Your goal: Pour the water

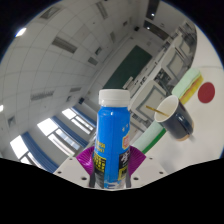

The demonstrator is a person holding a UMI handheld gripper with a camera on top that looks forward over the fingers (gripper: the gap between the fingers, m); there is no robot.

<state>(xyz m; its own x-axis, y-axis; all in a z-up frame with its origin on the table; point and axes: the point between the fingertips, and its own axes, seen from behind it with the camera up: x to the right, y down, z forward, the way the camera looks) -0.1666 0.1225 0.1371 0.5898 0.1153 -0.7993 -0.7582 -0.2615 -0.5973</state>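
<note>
- Standing between the claw's two fingers is a blue bottle (113, 140) with a white cap and a printed label, its lower part sunk between the purple pads (86, 160).
- Both fingers press on the bottle's sides, so the claw (110, 172) is clenched around it and holding it.
- Relative to the claw the bottle rises straight ahead along the fingers, cap end farthest away.
- Just beyond the bottle and off to the right of the fingers is a paper cup (176, 113) with a pale outside and a dark inside; its open mouth faces toward the claw and the bottle's cap.
- Whether the cup and the bottle touch cannot be told; they lie close together, the cup's rim a little to the right of the cap.
- A thin stick-like piece (152, 109) crosses near the cup's rim; what it is cannot be told.
- Farther beyond the cup is a yellow and green object (189, 82) and a red round patch (206, 93) on a pale surface.
- Far beyond everything is a pale ceiling (60, 60) with rectangular panels, and bright windows (50, 128) off to the left of the fingers.
</note>
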